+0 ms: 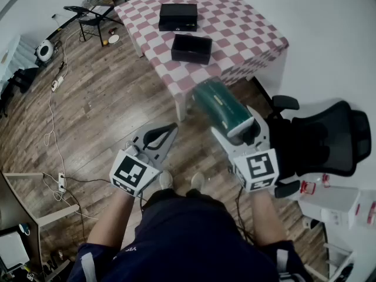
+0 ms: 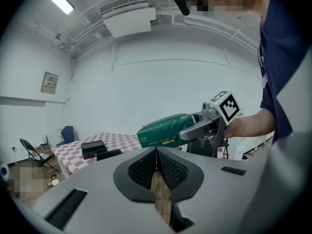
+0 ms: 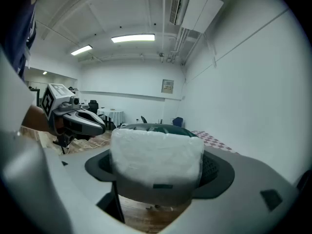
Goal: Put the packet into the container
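The green packet [image 1: 218, 106] points lengthwise toward the bench [image 1: 241, 34], hanging just short of its near edge. The right claw [image 1: 239, 128] clamps the packet's white end; the left claw [image 1: 171, 128] is closed, empty. On the bench sit a near container [image 1: 191, 48], possibly open-topped, and a far container [image 1: 178, 16].

Left gripper [image 1: 169, 131] low at near left, jaws pressed together (nothing between them). Right gripper [image 1: 238, 128] reaches farther ahead, jaws spread wide, clamped on packet [image 1: 214, 101].
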